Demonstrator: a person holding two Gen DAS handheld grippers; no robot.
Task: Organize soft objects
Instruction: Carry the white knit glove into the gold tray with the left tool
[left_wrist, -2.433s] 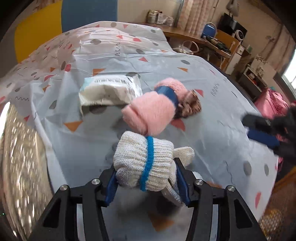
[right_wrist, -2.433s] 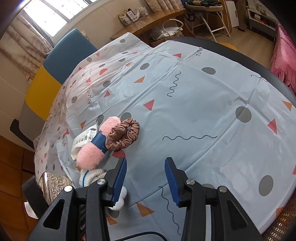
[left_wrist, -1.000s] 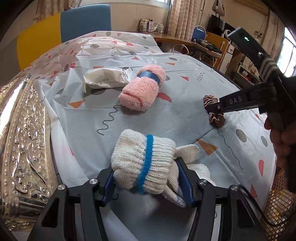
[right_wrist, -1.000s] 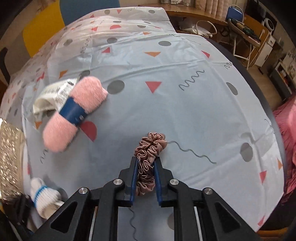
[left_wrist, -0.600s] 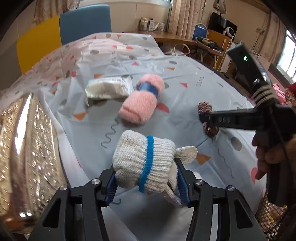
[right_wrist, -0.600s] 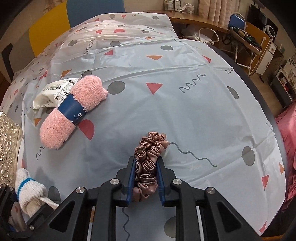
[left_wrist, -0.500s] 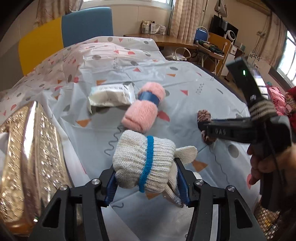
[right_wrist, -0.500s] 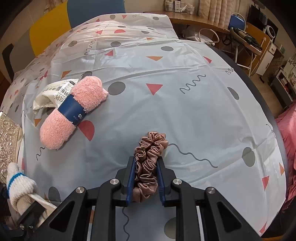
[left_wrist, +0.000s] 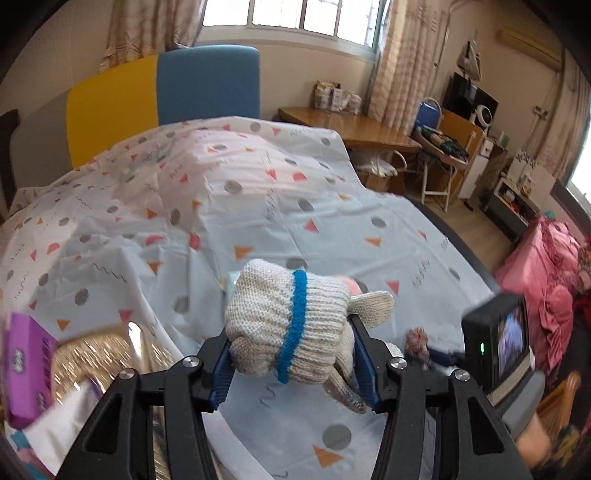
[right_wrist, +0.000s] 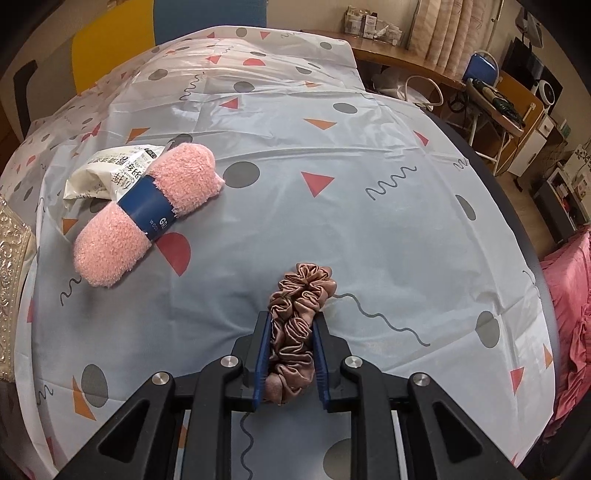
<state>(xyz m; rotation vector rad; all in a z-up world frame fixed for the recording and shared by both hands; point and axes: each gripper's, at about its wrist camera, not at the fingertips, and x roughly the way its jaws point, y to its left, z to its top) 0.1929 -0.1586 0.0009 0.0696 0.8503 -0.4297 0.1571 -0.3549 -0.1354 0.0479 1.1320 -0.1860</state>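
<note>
My left gripper (left_wrist: 291, 354) is shut on a rolled cream knit glove with a blue band (left_wrist: 288, 325) and holds it up above the table. My right gripper (right_wrist: 291, 332) is shut on a brown satin scrunchie (right_wrist: 299, 306) that rests low over the patterned tablecloth (right_wrist: 369, 229). The scrunchie tip (left_wrist: 417, 341) and the right gripper's body (left_wrist: 495, 350) show at the right of the left wrist view. A pink fuzzy roll with a blue paper band (right_wrist: 147, 214) lies at the left, against a white packet (right_wrist: 110, 170).
A gold embossed box (left_wrist: 99, 365) sits at the table's left edge, with a purple pack (left_wrist: 26, 365) beside it. A yellow and blue chair back (left_wrist: 166, 96) stands behind the table. A wooden desk (left_wrist: 351, 125) and pink fabric (left_wrist: 546, 280) are off to the right.
My left gripper has lifted and tilted up with the glove, so the room and the gold box come into view. My right gripper still grips the scrunchie, almost unmoved.
</note>
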